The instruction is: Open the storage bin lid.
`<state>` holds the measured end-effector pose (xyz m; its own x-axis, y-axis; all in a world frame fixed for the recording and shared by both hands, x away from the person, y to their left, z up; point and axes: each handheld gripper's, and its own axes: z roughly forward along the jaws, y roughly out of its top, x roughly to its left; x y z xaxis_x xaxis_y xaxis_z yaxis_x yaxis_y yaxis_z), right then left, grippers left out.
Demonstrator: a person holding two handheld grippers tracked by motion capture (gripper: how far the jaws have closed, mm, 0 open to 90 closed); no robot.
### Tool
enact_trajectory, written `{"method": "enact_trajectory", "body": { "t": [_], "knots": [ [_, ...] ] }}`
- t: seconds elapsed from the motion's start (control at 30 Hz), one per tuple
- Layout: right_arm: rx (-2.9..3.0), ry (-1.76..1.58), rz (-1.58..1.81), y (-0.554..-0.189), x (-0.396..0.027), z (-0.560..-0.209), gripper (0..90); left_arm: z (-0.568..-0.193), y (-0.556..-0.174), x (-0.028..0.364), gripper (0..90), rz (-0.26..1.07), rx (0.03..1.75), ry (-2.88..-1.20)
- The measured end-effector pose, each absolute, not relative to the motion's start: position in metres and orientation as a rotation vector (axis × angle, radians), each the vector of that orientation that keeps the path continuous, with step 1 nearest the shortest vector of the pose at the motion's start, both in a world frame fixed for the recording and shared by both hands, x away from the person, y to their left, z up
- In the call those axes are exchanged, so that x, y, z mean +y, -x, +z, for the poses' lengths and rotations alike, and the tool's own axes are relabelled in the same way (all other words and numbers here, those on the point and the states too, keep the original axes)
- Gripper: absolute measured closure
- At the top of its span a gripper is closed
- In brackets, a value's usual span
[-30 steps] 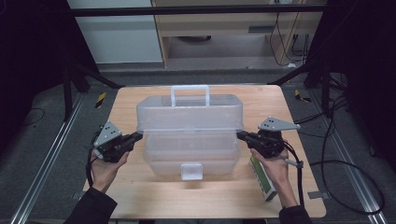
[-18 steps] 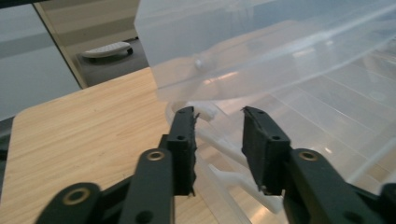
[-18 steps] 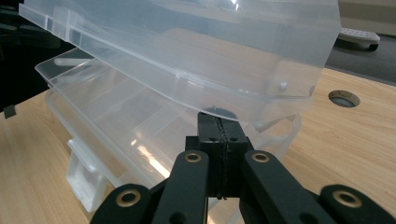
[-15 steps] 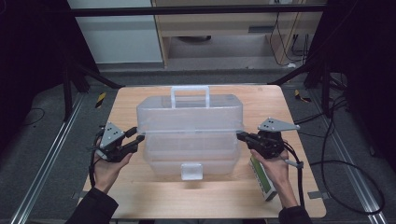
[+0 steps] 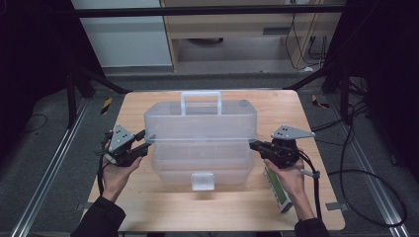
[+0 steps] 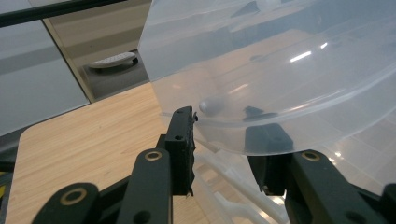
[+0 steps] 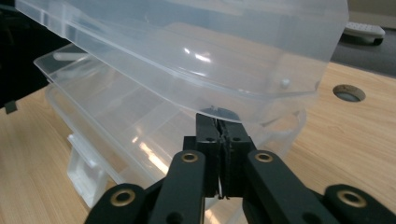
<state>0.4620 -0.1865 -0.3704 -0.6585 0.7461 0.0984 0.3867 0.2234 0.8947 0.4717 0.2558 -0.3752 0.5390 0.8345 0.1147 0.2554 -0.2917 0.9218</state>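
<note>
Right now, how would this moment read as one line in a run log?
clear plastic lidded box: lid raised off base | left gripper: jaws just opened, astride lid edge | right gripper: shut under lid edge | green-white carton: on wooden table

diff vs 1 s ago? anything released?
The left gripper has opened: its jaws were closed at the left rim of the clear plastic box's lid a second ago, and now stand apart with the rim between them, having just eased back in a little. The right gripper stays closed at the lid's right edge. The lid is still raised off the box base; neither hand has moved visibly.
</note>
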Motion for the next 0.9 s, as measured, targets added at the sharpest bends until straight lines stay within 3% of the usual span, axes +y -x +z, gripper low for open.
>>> {"method": "enact_trajectory", "body": {
  "t": [0.43,0.9],
  "knots": [
    [2.223,-1.175,1.169,-0.474,-0.189,-0.401,70.5,-0.374,-0.473,0.257,63.9,0.746,0.902,-1.817],
    [2.280,-1.212,1.138,-0.479,-0.182,-0.412,76.5,-0.371,-0.476,0.258,64.9,0.747,0.915,-1.812]
  ]
}}
